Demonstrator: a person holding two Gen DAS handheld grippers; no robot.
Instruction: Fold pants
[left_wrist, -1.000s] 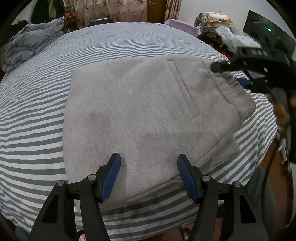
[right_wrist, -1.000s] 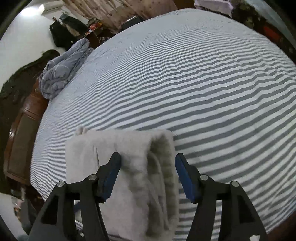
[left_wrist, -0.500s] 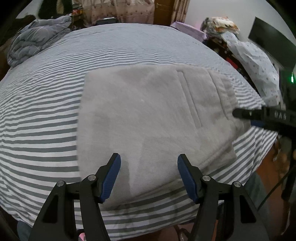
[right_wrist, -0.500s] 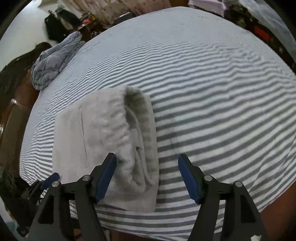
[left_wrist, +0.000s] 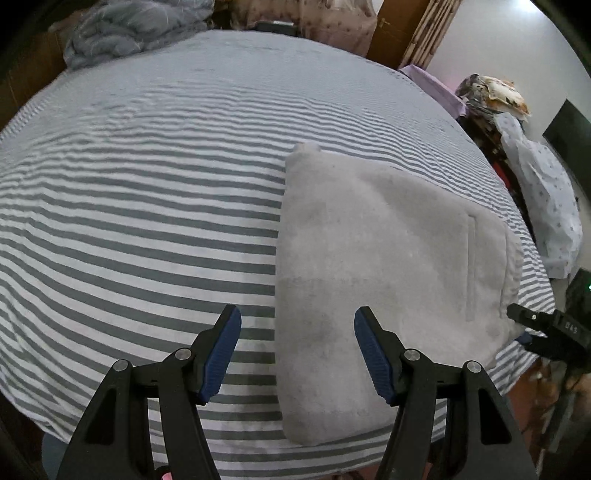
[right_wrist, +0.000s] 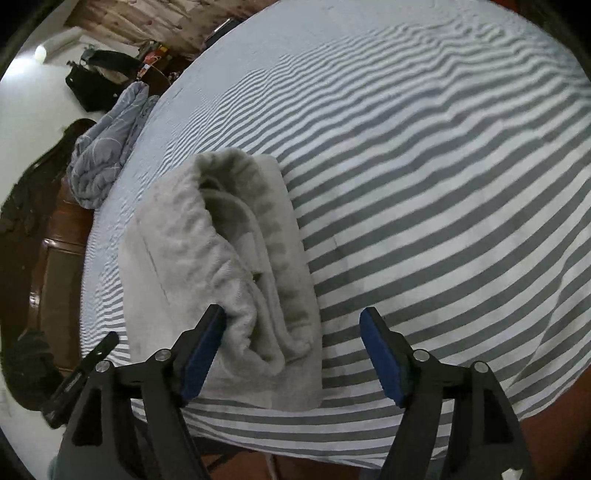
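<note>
The grey fleece pants (left_wrist: 388, 266) lie folded into a thick rectangle near the bed's near edge, pocket seam up. In the right wrist view the pants (right_wrist: 207, 258) show their layered waistband end. My left gripper (left_wrist: 297, 350) is open and empty, above the pants' left edge. My right gripper (right_wrist: 291, 350) is open and empty, at the waistband end, left pad beside the fabric. The right gripper's tip (left_wrist: 546, 328) shows at the right of the left wrist view. The left gripper (right_wrist: 85, 365) shows at the lower left of the right wrist view.
The bed has a grey-and-white striped sheet (left_wrist: 147, 206). A bunched blue-grey blanket (left_wrist: 125, 33) lies at the far end, also seen in the right wrist view (right_wrist: 107, 147). Clothes piles (left_wrist: 539, 199) and a wooden cabinet (right_wrist: 55, 266) flank the bed.
Both grippers have drawn back and away from the pants. The left view has swung left, so the pants now lie to its right. The right gripper has left the fabric it straddled.
</note>
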